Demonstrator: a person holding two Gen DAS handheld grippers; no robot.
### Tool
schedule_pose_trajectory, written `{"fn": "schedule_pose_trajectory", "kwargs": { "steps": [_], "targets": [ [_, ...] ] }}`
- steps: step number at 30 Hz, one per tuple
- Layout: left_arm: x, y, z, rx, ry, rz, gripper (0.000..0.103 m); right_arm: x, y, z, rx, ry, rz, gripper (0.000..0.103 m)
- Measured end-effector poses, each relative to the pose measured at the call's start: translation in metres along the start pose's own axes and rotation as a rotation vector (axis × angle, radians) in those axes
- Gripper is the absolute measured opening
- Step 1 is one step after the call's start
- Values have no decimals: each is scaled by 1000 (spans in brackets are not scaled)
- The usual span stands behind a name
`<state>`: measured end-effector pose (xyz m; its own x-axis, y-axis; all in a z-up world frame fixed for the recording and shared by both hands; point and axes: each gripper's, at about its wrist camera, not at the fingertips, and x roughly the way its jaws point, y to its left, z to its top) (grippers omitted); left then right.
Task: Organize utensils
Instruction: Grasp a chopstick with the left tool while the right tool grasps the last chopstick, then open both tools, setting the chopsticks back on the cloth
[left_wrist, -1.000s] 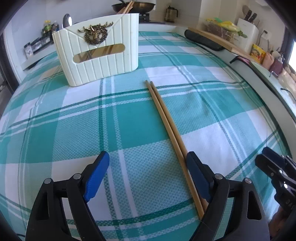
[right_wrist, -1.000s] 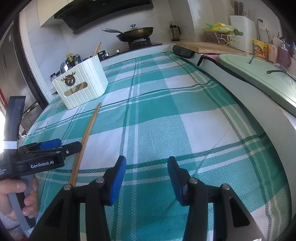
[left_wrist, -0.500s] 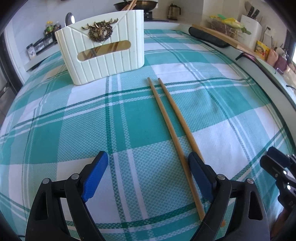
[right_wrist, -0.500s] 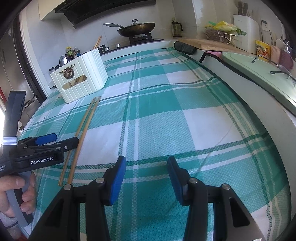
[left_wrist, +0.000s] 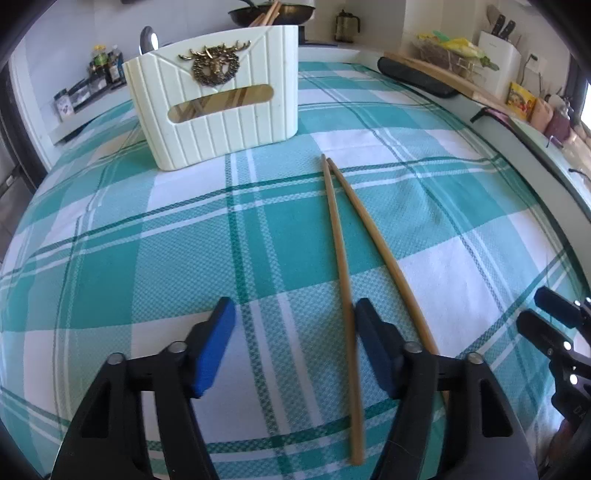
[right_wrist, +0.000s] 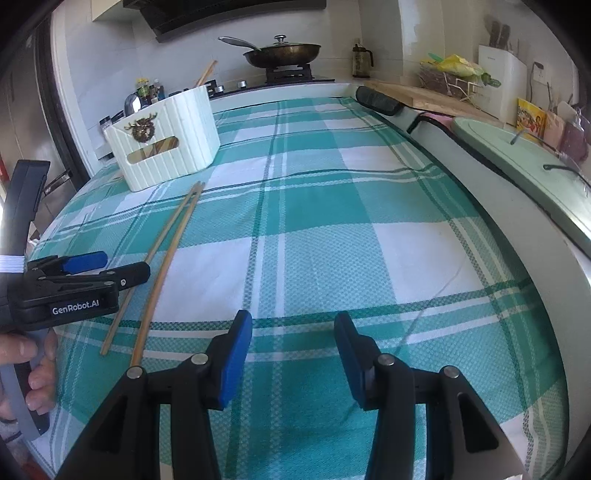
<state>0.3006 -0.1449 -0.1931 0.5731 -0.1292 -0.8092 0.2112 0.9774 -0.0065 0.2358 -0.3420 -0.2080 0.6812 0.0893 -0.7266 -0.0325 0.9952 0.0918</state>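
Closing left hand-held gripper (left_wrist: 295, 343), still open, 1 chopstick (left_wrist: 341, 280) between jaws

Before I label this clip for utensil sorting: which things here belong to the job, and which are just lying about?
Job: chopsticks, holder, left tool.
Lying about: pan, knife block, cutting board, spice bottles.

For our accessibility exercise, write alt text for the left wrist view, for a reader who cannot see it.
The left gripper, jaws just narrowed but not gripping, hangs over two wooden chopsticks lying on a teal checked tablecloth, one chopstick between its blue pads. Beyond stands a white utensil holder bearing a deer emblem.
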Motion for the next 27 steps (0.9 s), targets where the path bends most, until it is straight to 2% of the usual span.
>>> {"fn": "schedule_pose_trajectory", "kwargs": {
  "steps": [2, 3, 4, 5, 10, 14, 16, 18, 20, 27],
  "targets": [
    [-4, 11, -1, -16, -4, -15, 29, -4, 13, 4, -14, -2, 63, 47],
    [-6, 18, -2, -33, -2, -27, 21, -5, 21, 6, -23, 0, 98, 47],
    [-7, 25, -3, -51, 6, -33, 8, -5, 29, 8, -35, 2, 125, 47],
    [-8, 30, -5, -65, 10, -36, 5, -5, 38, 10, -53, 4, 149, 47],
    [-16, 66, -15, -134, 19, -11, 5, 7, 79, 18, -153, 44, 188, 47],
    [-26, 91, -27, -166, 37, 19, 5, 26, 107, 18, -254, 102, 165, 47],
    [-31, 104, -34, -178, 45, 23, 5, 34, 115, 16, -283, 115, 134, 42],
    [-38, 114, -42, -181, 51, 30, 5, 35, 117, 15, -298, 94, 88, 20],
    [-42, 121, -49, -176, 56, 36, 6, 35, 112, 17, -290, 93, 68, 10],
    [-66, 137, -80, -143, 67, 71, 7, 18, 68, 7, -211, 107, -42, 8]
  ]
}}
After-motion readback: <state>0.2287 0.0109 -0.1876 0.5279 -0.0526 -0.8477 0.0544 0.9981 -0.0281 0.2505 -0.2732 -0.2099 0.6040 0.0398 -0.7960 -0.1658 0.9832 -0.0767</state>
